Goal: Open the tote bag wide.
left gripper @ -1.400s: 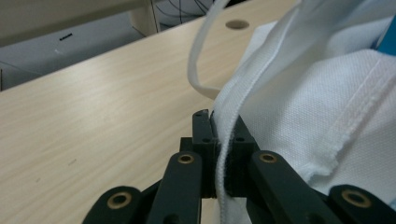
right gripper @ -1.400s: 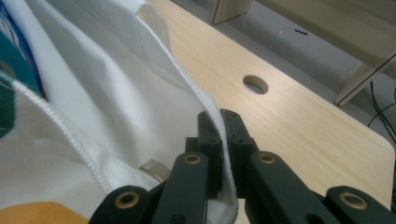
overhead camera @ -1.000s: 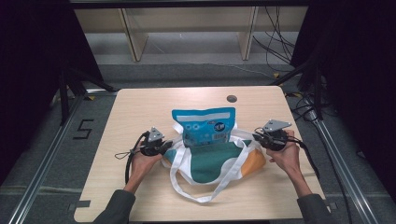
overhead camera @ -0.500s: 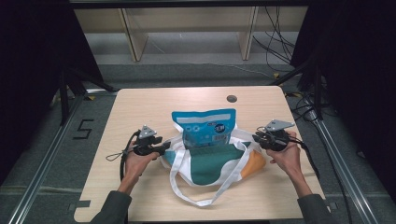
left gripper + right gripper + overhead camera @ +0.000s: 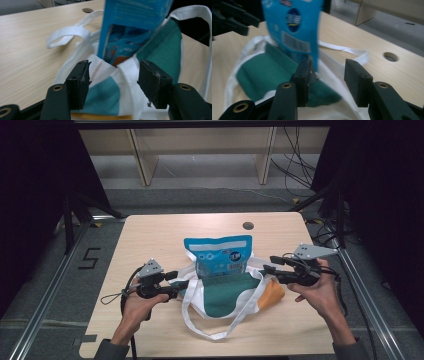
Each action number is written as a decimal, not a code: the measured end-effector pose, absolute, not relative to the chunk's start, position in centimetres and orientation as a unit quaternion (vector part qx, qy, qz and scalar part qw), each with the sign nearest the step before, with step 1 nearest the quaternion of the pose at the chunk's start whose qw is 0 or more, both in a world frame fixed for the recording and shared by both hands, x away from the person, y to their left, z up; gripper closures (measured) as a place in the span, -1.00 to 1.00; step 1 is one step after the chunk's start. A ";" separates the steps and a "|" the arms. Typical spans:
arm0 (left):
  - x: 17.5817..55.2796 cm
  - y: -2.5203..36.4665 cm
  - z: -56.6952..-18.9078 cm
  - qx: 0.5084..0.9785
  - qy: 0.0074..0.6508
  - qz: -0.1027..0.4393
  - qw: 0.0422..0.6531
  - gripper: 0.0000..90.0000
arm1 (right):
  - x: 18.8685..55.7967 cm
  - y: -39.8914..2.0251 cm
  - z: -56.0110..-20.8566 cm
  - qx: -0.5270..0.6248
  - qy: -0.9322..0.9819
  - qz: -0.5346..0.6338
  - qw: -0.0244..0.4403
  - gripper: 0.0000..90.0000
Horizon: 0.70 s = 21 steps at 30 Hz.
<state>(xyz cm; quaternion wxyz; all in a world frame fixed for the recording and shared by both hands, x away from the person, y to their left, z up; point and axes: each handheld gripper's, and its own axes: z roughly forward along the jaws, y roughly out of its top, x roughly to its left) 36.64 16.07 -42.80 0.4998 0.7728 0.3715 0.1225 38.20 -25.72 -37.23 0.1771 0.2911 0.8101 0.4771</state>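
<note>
At worktop (image 5: 150,235) centre: blue pouch (image 5: 218,255) stands half inside tote (image 5: 225,295). Left tool (image 5: 181,280) agape at tote's left rim, right tool (image 5: 267,269) agape at right rim; neither grips. Risk: unsupported pouch topples if rim tugged.

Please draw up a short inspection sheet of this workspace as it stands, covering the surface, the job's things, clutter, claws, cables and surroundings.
Surface: light wooden table, with a round hole near its far edge.
Job's things: white and green tote bag lying at mid-table with its straps spread toward the person; blue packet partly inside the bag's mouth; an orange thing beside the bag, unidentifiable.
Clutter: nothing seen.
Claws: left claw open, jaws either side of the bag's white edge; right claw open at the bag's other side.
Cables: a cable trails from the left claw; loose cables on the floor.
Surroundings: wooden shelving behind; a floor mark "5".
</note>
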 end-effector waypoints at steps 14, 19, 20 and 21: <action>36.5 12.7 -47.6 0.844 0.307 0.119 0.423 0.74 | 37.6 -22.4 -41.7 0.267 0.883 0.359 0.141 0.97; 37.0 12.0 -49.5 0.856 0.316 0.113 0.393 0.90 | 38.0 -21.8 -44.5 0.268 0.902 0.317 0.117 0.98; 37.2 12.0 -49.6 0.853 0.321 0.107 0.397 0.90 | 38.3 -21.7 -45.4 0.267 0.905 0.308 0.121 0.98; 37.4 12.0 -49.8 0.852 0.322 0.106 0.398 0.92 | 38.8 -21.4 -47.2 0.280 0.908 0.293 0.109 0.98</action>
